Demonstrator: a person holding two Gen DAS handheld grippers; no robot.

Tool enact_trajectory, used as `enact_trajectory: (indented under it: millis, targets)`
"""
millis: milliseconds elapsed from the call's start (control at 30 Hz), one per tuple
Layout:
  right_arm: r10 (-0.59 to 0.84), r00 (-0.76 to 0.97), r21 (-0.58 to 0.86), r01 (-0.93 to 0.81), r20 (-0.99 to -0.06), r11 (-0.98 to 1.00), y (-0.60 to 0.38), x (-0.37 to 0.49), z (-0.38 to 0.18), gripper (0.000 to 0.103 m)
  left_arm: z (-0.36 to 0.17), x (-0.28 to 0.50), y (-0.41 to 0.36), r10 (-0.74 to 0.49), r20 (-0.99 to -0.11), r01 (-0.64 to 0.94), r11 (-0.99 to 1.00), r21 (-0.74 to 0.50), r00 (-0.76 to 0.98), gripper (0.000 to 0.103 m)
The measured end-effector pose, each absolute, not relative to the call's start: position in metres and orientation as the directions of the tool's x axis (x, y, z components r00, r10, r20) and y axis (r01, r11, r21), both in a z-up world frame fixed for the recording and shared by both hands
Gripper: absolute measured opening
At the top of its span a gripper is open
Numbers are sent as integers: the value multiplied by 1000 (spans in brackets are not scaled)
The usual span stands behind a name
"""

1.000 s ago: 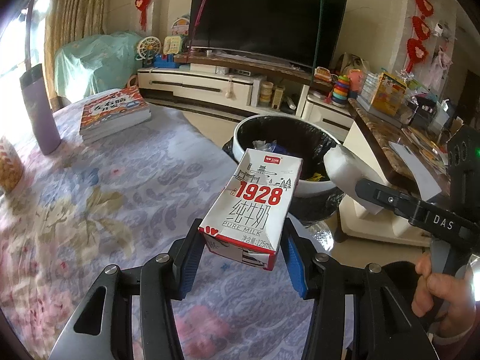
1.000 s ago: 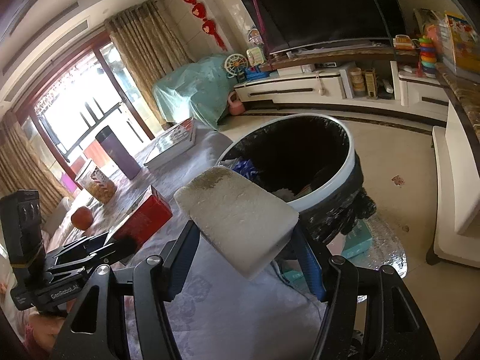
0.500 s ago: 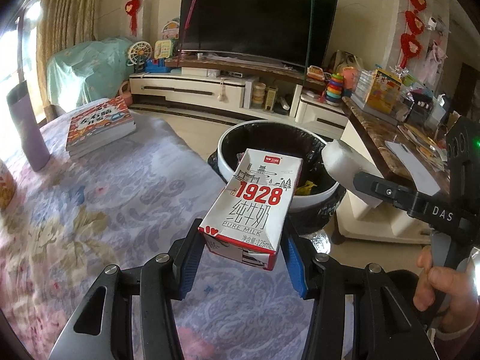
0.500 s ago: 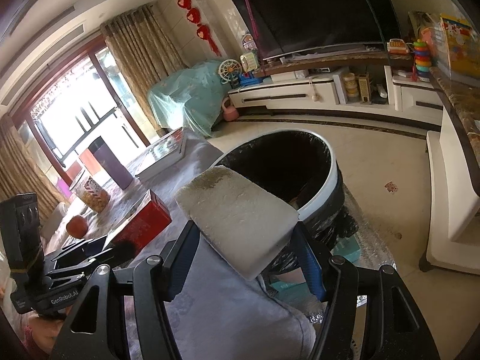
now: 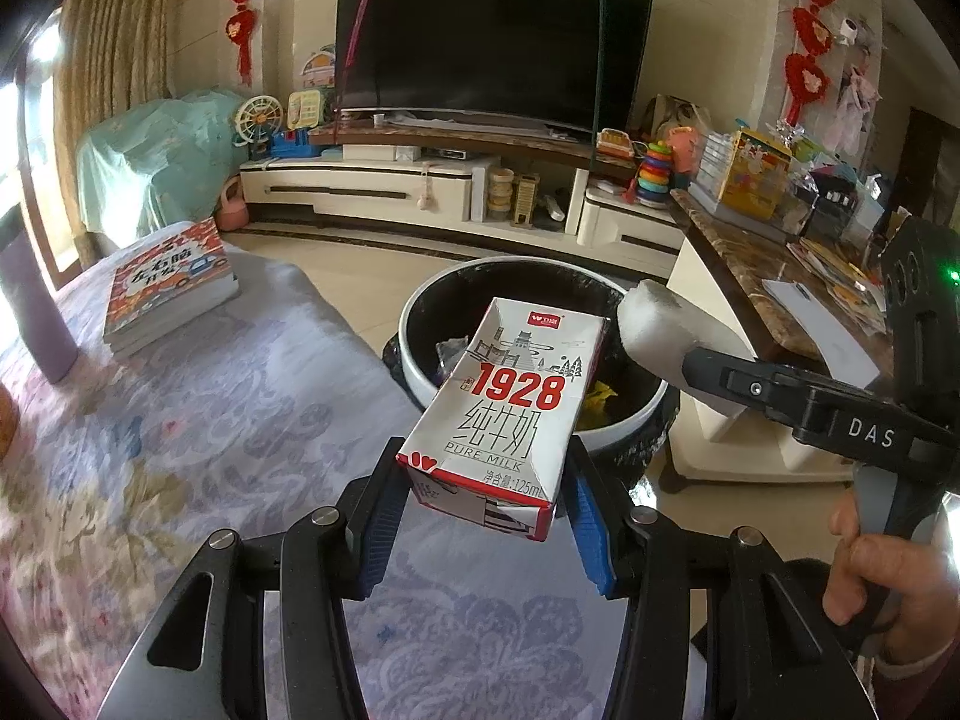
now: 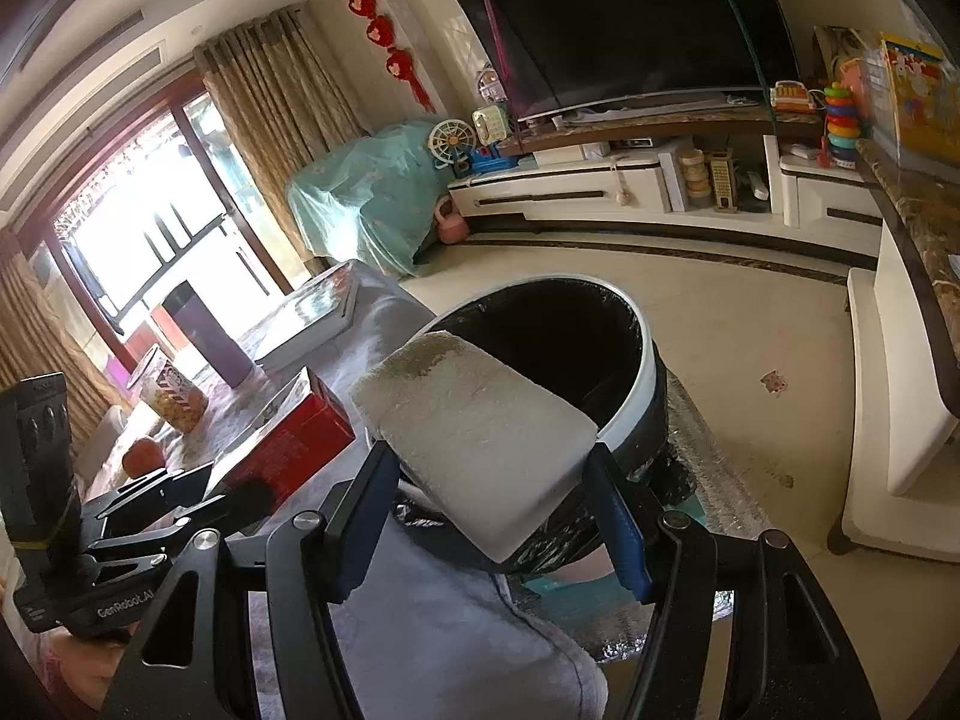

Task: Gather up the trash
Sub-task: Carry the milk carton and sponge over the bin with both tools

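Left wrist view: the milk carton, white with a red "1928" and red-edged base, sits mid-frame clamped between the blue pads of the left gripper, and its far end now overlaps the white rim of the black-lined trash bin, which lay further up the frame a second ago. The right gripper, seen from its own camera, grips a white foam block, soiled at its far edge, whose tip likewise covers the bin's near rim. Both hands have carried their loads closer; release over the opening looks like the next step. A floral tablecloth fills the lower left, with stacked books at mid-left.
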State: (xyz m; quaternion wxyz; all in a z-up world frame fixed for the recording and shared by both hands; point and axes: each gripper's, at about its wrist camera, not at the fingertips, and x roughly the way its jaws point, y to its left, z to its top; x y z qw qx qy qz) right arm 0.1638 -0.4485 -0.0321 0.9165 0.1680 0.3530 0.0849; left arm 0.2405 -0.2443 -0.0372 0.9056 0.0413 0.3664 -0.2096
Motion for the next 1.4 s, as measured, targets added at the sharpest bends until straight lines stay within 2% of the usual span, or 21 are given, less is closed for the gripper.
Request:
enact_trajectory:
  millis: [1400]
  targets:
    - [216, 676, 260, -37, -704, 965, -458, 237, -37, 66, -44, 320, -291, -290, -738, 430, 903, 1, 610, 49]
